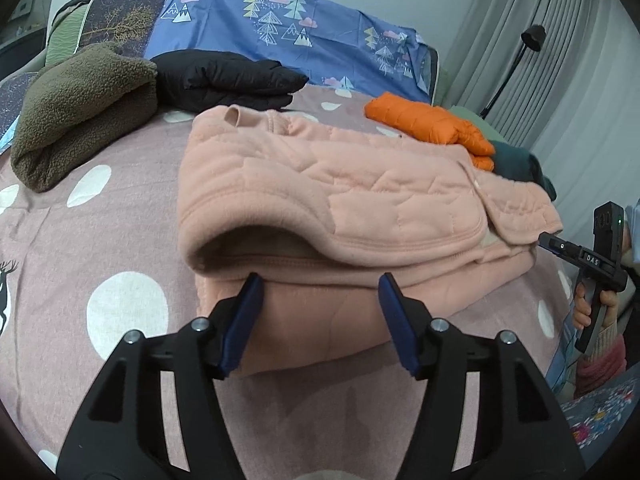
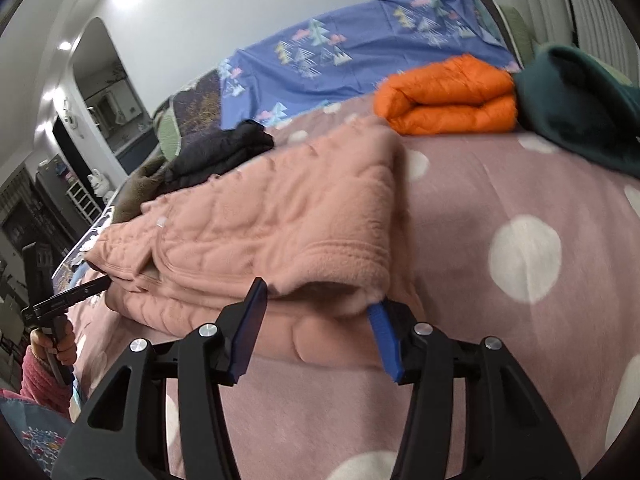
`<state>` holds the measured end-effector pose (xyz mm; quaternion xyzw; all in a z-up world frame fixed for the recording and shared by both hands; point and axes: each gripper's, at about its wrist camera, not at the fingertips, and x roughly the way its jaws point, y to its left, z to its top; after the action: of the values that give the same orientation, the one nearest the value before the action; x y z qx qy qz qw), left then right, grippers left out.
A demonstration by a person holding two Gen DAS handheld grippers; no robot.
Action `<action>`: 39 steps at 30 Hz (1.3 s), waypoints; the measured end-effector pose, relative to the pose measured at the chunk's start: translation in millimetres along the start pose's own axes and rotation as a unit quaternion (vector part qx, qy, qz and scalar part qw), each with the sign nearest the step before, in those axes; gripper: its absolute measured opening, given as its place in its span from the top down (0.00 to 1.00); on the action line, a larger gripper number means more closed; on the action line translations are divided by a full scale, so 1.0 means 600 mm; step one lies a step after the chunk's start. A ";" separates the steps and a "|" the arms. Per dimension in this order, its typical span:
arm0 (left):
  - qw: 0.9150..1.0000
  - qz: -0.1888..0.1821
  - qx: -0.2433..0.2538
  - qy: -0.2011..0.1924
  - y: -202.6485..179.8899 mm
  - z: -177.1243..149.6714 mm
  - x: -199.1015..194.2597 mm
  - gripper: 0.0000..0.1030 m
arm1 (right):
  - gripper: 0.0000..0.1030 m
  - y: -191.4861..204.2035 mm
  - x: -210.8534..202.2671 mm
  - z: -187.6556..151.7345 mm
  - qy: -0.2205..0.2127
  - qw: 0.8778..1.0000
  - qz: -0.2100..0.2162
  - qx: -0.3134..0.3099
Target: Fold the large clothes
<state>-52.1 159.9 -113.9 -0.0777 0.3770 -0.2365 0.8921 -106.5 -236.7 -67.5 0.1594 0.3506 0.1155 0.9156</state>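
A pink quilted fleece jacket (image 1: 340, 208) lies folded in layers on the pink polka-dot bed cover (image 1: 100, 264). My left gripper (image 1: 320, 284) is open, its blue pads at the jacket's near folded edge, one on each side of a thick fold. The right gripper shows at the right edge of the left wrist view (image 1: 576, 252), at the jacket's side. In the right wrist view the jacket (image 2: 280, 224) fills the middle. My right gripper (image 2: 316, 296) is open at its near edge, the right fingertip (image 2: 376, 312) tucked under the top layer.
Folded clothes lie on the bed: an olive fleece (image 1: 80, 108), a black puffer jacket (image 1: 228, 76), an orange puffer jacket (image 1: 428, 120) and a dark teal garment (image 2: 580, 108). A blue tree-print sheet (image 1: 280, 20) covers the headboard. Grey curtains (image 1: 560, 60) hang at the right.
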 end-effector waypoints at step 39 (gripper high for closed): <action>0.987 0.158 -0.004 -0.006 0.139 0.205 0.167 0.87 | 0.90 -0.089 0.253 0.222 0.037 0.984 -0.177 0.002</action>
<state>126.0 180.1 -117.5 -0.0219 0.3800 -0.0908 0.9203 99.6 -265.2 -85.8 0.0924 0.4073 -0.0431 0.9076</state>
